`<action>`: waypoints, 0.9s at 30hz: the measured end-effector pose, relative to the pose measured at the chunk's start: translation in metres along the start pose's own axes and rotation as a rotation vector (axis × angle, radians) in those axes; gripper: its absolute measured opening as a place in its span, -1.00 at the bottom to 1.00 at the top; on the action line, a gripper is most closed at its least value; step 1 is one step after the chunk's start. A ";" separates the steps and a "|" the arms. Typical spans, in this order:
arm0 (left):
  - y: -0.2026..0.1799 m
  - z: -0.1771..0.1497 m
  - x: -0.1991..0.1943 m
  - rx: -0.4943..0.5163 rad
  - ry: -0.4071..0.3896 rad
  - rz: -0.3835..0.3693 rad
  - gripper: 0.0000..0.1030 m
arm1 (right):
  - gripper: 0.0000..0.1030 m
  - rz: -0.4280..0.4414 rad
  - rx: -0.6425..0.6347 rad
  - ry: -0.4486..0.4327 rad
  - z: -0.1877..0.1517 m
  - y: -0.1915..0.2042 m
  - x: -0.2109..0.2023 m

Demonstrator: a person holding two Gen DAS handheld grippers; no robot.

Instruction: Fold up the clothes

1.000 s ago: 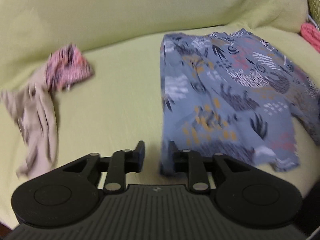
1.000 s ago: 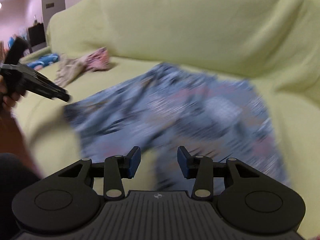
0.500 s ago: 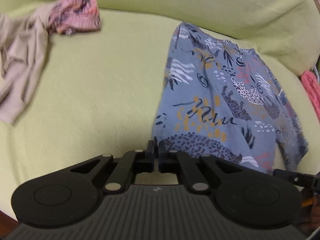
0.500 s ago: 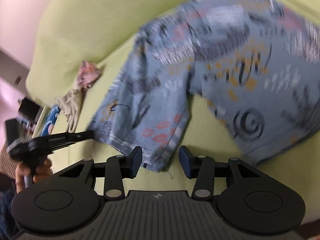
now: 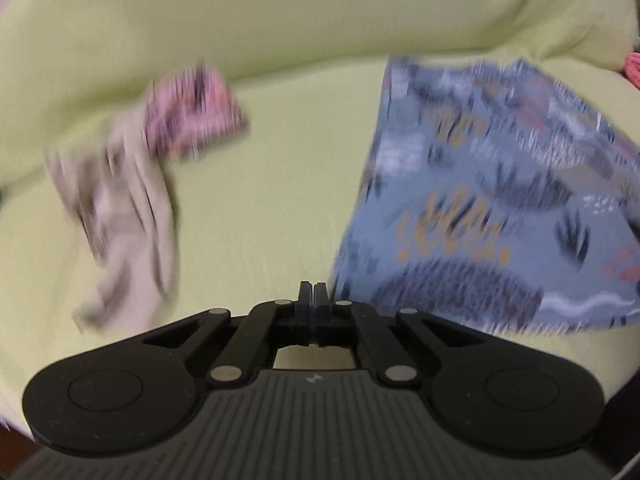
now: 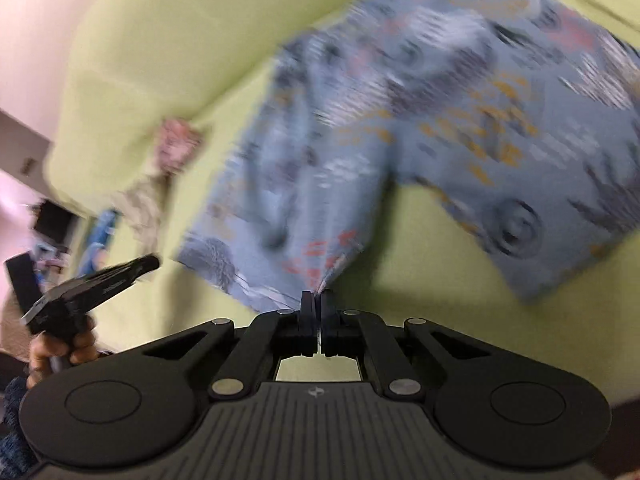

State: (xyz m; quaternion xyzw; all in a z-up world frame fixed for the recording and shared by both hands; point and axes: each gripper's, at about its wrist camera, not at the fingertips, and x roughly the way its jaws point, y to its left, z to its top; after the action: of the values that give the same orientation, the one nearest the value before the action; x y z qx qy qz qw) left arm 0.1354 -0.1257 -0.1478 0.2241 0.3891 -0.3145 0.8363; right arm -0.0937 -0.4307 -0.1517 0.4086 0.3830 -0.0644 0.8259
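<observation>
Now that my right gripper (image 6: 318,294), open a second ago, pinches the blue patterned cotton shirt's (image 6: 420,120) hem on the green sofa (image 5: 280,184), my closed left gripper (image 5: 314,286) seemingly grips its other corner, so folding can start.

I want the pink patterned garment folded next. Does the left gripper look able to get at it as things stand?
Probably yes. Bare sofa seat lies between the left gripper and the pink patterned garment, nothing covers it, but the jaws are shut and must open first.
</observation>
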 end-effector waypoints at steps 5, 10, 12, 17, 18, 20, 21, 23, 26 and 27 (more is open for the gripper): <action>0.018 -0.005 -0.004 -0.159 -0.018 -0.151 -0.80 | -0.46 -0.040 -0.037 0.035 -0.003 -0.003 -0.001; 0.016 0.030 0.001 -0.123 -0.036 -0.135 -0.44 | -0.11 -0.004 0.015 -0.013 -0.004 -0.003 0.001; 0.010 0.035 0.021 -0.127 0.024 -0.160 -0.44 | -0.11 -0.008 0.039 -0.011 -0.004 -0.002 0.006; 0.008 0.031 0.030 -0.156 0.050 -0.158 -0.94 | -0.63 -0.034 0.023 -0.020 -0.009 0.008 0.015; 0.010 0.033 0.027 -0.163 0.045 -0.155 -0.94 | -0.91 -0.031 0.029 -0.002 -0.010 0.011 0.019; 0.017 0.037 0.015 -0.144 0.003 -0.120 -0.93 | -0.93 -0.006 0.070 0.000 -0.011 0.016 0.022; 0.020 0.039 0.008 -0.131 -0.018 -0.104 -0.93 | -0.94 0.006 0.082 -0.003 -0.011 0.017 0.022; 0.020 0.042 -0.005 -0.092 -0.062 -0.080 -0.91 | -0.94 0.044 0.104 -0.008 -0.011 0.021 0.020; 0.019 0.045 -0.023 -0.033 -0.117 -0.042 -0.90 | -0.94 0.077 0.104 -0.009 -0.009 0.027 0.019; 0.013 0.040 -0.017 -0.012 -0.102 -0.020 -0.90 | -0.94 0.067 0.095 -0.002 -0.008 0.028 0.022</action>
State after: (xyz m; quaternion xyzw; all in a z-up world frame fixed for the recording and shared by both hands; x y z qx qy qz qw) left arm 0.1564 -0.1353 -0.1083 0.1986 0.3500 -0.3314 0.8533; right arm -0.0716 -0.4014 -0.1518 0.4597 0.3650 -0.0553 0.8077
